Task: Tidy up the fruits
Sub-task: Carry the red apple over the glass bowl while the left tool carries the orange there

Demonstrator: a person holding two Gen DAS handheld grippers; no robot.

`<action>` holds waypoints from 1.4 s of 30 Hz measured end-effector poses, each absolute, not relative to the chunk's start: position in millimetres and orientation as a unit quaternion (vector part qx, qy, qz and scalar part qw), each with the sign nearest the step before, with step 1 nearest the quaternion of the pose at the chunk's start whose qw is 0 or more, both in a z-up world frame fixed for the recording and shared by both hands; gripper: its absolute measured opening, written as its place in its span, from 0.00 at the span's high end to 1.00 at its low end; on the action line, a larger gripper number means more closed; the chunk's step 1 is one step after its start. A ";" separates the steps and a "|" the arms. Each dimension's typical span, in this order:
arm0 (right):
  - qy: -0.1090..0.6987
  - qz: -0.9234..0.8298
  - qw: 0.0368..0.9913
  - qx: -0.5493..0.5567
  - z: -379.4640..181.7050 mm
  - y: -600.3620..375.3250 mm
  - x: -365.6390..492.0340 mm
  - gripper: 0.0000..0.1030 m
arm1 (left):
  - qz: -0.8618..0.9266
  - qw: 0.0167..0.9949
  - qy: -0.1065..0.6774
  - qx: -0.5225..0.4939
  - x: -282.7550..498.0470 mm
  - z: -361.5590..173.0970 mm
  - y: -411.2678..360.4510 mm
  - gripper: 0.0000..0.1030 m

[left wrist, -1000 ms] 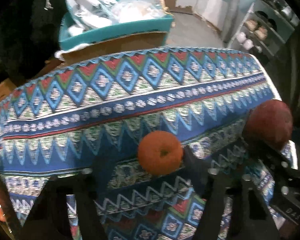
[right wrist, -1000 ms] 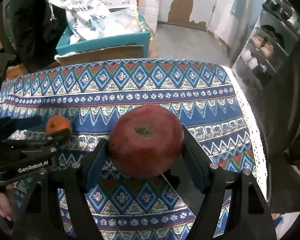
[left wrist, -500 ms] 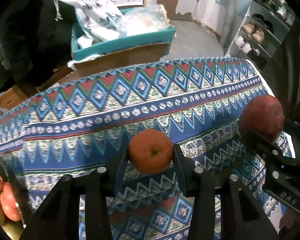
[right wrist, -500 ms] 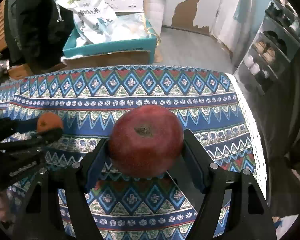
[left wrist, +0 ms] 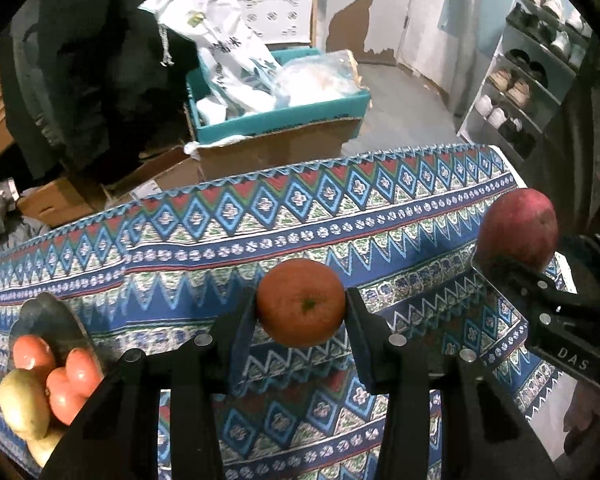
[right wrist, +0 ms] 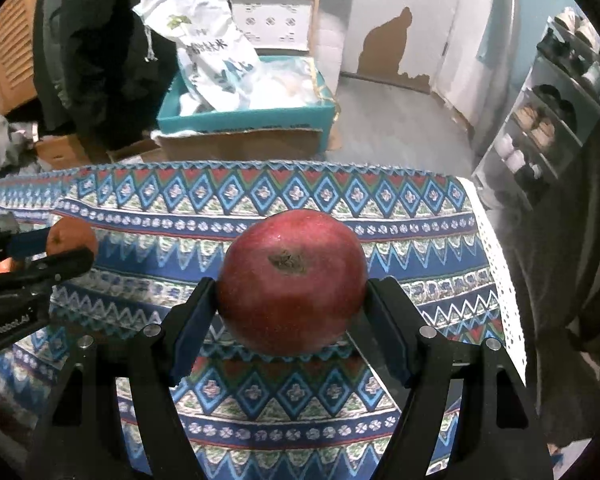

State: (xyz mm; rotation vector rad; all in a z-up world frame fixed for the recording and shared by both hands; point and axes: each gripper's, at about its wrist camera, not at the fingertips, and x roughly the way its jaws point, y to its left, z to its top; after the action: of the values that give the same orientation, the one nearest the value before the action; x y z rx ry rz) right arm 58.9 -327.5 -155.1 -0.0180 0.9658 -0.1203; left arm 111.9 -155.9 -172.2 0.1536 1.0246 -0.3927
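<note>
- Currently: left gripper [left wrist: 301, 316] clamps orange [left wrist: 301, 302] above tablecloth [left wrist: 260, 232].
- Right gripper [right wrist: 290, 308] clamps red apple [right wrist: 291, 280].
- Metal bowl [left wrist: 52, 316], left edge: several red-orange and yellow fruits [left wrist: 40, 384].

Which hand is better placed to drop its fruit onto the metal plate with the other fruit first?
Probably left. The left gripper, shut on the small orange, has the round metal plate close at its left; the right gripper, gripping the red apple, sits farther away.

Patterned tablecloth [left wrist: 260, 224] (blue zigzags), metal plate [left wrist: 56, 320] of fruit at left
</note>
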 end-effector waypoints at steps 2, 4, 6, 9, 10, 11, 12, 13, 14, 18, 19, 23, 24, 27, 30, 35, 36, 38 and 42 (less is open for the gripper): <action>0.462 -0.057 0.885 -0.010 -152.9 -325.1 58.5 0.28 | -0.183 0.854 0.482 0.072 108.7 -167.5 -149.1 0.57; 0.456 -0.051 0.889 -0.014 -145.9 -316.5 57.3 0.28 | -0.179 0.857 0.479 0.070 105.4 -161.8 -141.9 0.57; 0.452 -0.045 0.891 -0.016 -141.3 -310.4 55.5 0.28 | -0.177 0.859 0.476 0.069 102.8 -156.5 -135.0 0.57; 0.448 -0.034 0.893 -0.018 -136.2 -302.4 53.4 0.28 | -0.172 0.863 0.471 0.066 97.3 -147.7 -125.5 0.57; 0.446 -0.030 0.894 -0.018 -134.0 -298.1 52.8 0.28 | -0.171 0.864 0.469 0.065 95.2 -144.7 -121.6 0.57; 0.446 -0.030 0.894 -0.018 -134.0 -298.1 52.8 0.28 | -0.169 0.865 0.467 0.065 93.7 -142.3 -118.8 0.57; 0.445 -0.022 0.895 -0.017 -131.2 -292.3 52.8 0.28 | -0.168 0.866 0.466 0.063 92.2 -139.9 -115.1 0.57; 0.444 -0.017 0.896 -0.016 -129.6 -289.1 52.8 0.28 | -0.165 0.868 0.465 0.061 90.3 -136.9 -110.0 0.57; 0.444 -0.017 0.896 -0.016 -129.6 -289.1 52.8 0.28 | -0.163 0.869 0.463 0.059 89.0 -135.0 -106.4 0.57; 0.439 -0.002 0.898 -0.015 -123.8 -275.0 53.5 0.28 | -0.153 0.873 0.460 0.053 86.5 -128.2 -88.8 0.57; 0.438 0.001 0.899 -0.016 -121.9 -270.7 53.7 0.28 | -0.150 0.875 0.458 0.053 86.0 -126.5 -83.0 0.57; 0.431 0.022 0.902 -0.020 -113.7 -249.7 55.8 0.28 | -0.135 0.879 0.455 0.048 86.4 -123.2 -59.7 0.57; 0.429 0.027 0.903 -0.022 -112.2 -244.4 56.4 0.28 | -0.131 0.880 0.454 0.047 86.7 -122.6 -53.9 0.57; 0.427 0.035 0.903 -0.027 -109.9 -234.2 58.2 0.28 | -0.118 0.883 0.452 0.044 87.2 -120.7 -35.9 0.57; 0.425 0.051 0.903 -0.034 -107.2 -213.4 60.9 0.28 | -0.105 0.886 0.450 0.039 88.9 -119.8 -18.2 0.57; 0.425 0.071 0.901 -0.041 -107.3 -189.9 64.7 0.28 | -0.082 0.888 0.451 0.019 92.7 -121.4 14.3 0.57; 0.426 0.075 0.901 -0.043 -107.6 -184.3 66.1 0.28 | -0.079 0.889 0.450 0.020 92.2 -121.8 16.4 0.57; 0.426 0.077 0.900 -0.045 -107.7 -179.8 67.8 0.28 | -0.070 0.891 0.448 0.021 92.7 -123.4 24.6 0.57; 0.426 0.093 0.898 -0.059 -109.6 -153.0 75.0 0.28 | -0.063 0.889 0.454 0.010 95.6 -129.6 41.4 0.57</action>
State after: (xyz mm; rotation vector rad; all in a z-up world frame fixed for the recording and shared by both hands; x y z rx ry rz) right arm 75.0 -153.0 -109.6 -0.1232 0.8825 0.1935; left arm 95.6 41.4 -129.6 0.0217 0.9431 -0.1316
